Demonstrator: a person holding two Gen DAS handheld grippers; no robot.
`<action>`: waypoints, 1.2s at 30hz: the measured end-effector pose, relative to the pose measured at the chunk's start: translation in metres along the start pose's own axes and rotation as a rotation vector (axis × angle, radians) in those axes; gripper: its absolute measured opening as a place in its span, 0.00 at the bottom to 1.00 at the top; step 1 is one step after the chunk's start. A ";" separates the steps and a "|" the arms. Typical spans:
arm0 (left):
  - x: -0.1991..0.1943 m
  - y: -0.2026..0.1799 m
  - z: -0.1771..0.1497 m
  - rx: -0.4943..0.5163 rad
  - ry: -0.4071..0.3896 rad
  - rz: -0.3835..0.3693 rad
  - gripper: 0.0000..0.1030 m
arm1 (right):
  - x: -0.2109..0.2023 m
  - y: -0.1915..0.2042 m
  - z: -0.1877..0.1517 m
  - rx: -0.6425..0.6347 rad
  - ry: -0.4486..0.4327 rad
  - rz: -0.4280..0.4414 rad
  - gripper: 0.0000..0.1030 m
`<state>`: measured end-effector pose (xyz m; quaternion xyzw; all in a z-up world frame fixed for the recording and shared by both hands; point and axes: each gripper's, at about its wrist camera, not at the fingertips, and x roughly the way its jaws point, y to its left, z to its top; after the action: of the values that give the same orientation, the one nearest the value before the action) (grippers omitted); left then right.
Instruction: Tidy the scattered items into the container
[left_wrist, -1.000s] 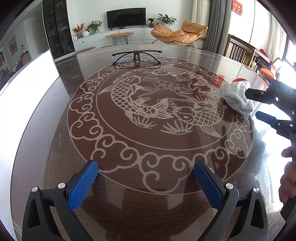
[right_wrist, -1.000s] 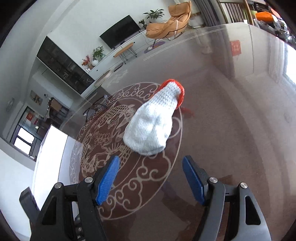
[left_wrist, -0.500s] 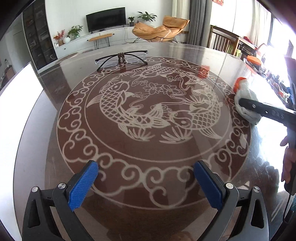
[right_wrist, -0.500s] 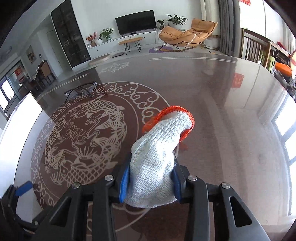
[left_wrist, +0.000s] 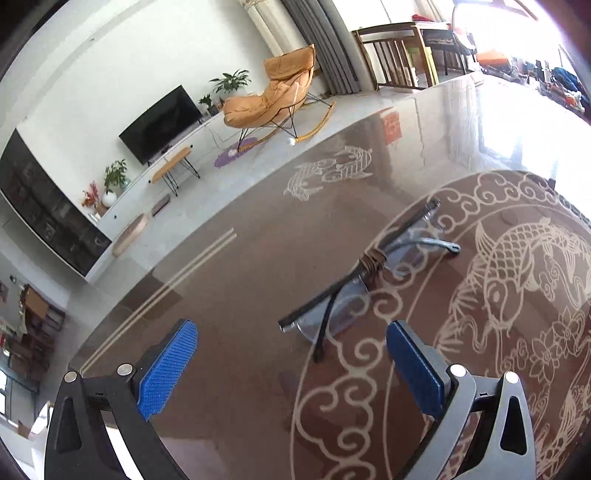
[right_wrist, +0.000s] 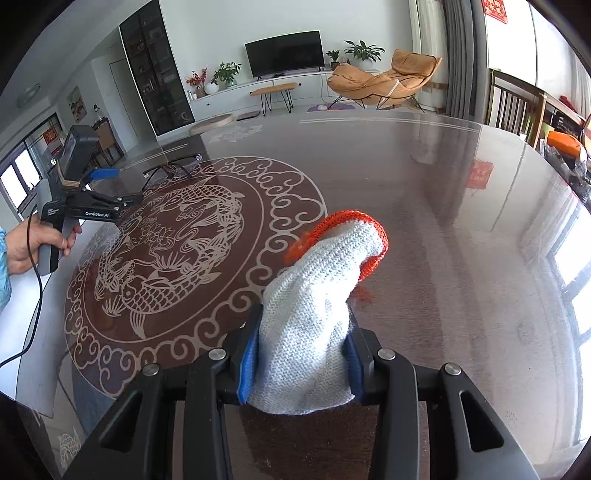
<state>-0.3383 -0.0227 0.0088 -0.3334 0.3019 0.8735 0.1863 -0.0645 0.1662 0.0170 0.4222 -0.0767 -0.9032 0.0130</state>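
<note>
A white knitted glove (right_wrist: 314, 314) with an orange cuff stands between the blue pads of my right gripper (right_wrist: 301, 332). The pads press its sides, though the jaws are opening slightly; its cuff end leans away over the table. Black-framed glasses (left_wrist: 365, 273) lie on the dark patterned table (left_wrist: 240, 280), just ahead and right of my left gripper (left_wrist: 291, 339), which is open with nothing between its fingers. The right wrist view shows the left gripper (right_wrist: 118, 186), held by a hand, beside the glasses (right_wrist: 170, 170) at the far left.
A white flat surface (right_wrist: 22, 295) lies along the table's left edge; whether it is a container I cannot tell. A wooden chair (right_wrist: 517, 103) and cluttered orange items (right_wrist: 561, 142) stand past the far right rim. A cable hangs from the left gripper.
My right gripper closed on the glove and rolled level with it. My left gripper swept across the table to the glasses and rolled, staying open.
</note>
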 end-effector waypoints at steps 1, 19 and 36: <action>0.005 0.003 0.006 0.000 -0.017 -0.018 1.00 | 0.000 0.000 0.001 0.000 0.000 0.000 0.39; -0.025 -0.069 0.017 -0.142 0.097 -0.479 1.00 | 0.005 -0.001 0.003 0.008 -0.001 0.023 0.40; -0.029 -0.063 -0.002 -0.459 0.165 -0.276 0.17 | 0.011 -0.001 0.009 -0.029 -0.011 0.012 0.34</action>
<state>-0.2836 0.0200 0.0026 -0.4748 0.0622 0.8553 0.1978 -0.0779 0.1674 0.0144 0.4166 -0.0661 -0.9064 0.0242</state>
